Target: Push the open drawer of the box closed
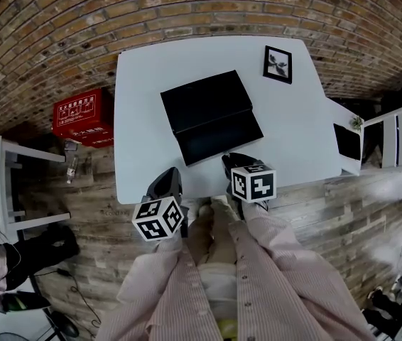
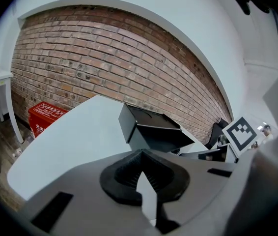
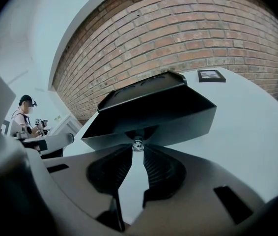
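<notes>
One black box [image 1: 202, 99] is counted on the white bench [image 1: 144, 119], with one drawer [image 1: 221, 137] drawn out of it and one small silver knob [image 3: 137, 143] on the drawer front. Two sets of tongs are seen at the bench's near edge. One framed picture [image 1: 278, 64] is laid flat at 1 o'clock from the box, and one red case [image 1: 82, 116] is seen on the floor at 9 o'clock, off the bench.

The box is placed near the middle of the bench. In the head view its long axis is turned a little off square, running from about 8 o'clock to 2 o'clock. The drawer is pointed out across that axis, toward 5 to 6 o'clock, at the person.

The right tongs [image 3: 137, 149] are set at the middle of the drawer front at 6 o'clock, their tips closed on the knob from both sides. The left tongs [image 2: 140, 152] are held at 7 o'clock from the box, apart from it, with their tips brought together and nothing between them.
</notes>
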Action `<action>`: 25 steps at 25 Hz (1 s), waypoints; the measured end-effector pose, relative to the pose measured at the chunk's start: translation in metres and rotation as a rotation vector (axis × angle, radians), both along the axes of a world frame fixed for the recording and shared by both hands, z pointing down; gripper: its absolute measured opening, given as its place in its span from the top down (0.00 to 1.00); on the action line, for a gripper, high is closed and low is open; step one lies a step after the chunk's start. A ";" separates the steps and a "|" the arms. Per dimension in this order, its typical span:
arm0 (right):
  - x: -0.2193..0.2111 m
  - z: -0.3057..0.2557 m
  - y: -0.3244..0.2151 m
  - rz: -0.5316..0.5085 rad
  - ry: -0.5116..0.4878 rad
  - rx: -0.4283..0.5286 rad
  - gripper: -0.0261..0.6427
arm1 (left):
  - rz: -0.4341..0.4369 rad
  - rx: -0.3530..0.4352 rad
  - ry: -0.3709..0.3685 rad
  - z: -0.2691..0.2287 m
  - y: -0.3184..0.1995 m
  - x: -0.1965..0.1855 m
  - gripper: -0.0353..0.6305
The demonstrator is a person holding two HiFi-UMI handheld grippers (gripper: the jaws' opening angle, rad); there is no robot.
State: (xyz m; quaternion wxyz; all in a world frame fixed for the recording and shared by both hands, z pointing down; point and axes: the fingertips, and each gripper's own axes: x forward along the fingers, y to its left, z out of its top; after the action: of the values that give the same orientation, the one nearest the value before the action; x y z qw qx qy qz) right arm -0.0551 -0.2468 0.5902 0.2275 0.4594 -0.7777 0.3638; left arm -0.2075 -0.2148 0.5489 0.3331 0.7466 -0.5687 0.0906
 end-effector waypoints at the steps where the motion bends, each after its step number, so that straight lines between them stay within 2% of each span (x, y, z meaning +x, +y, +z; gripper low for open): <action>1: 0.000 0.000 -0.001 -0.004 0.000 -0.001 0.85 | -0.002 0.000 -0.001 0.000 -0.001 0.000 0.95; 25: -0.012 0.003 -0.031 -0.068 -0.013 -0.010 0.85 | -0.045 0.019 -0.013 -0.008 -0.033 0.000 0.95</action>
State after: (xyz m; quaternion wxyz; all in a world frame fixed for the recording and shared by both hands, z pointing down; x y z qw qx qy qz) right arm -0.0669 -0.2782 0.5929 0.2371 0.4291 -0.7926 0.3625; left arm -0.2078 -0.2479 0.5414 0.3241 0.7360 -0.5885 0.0825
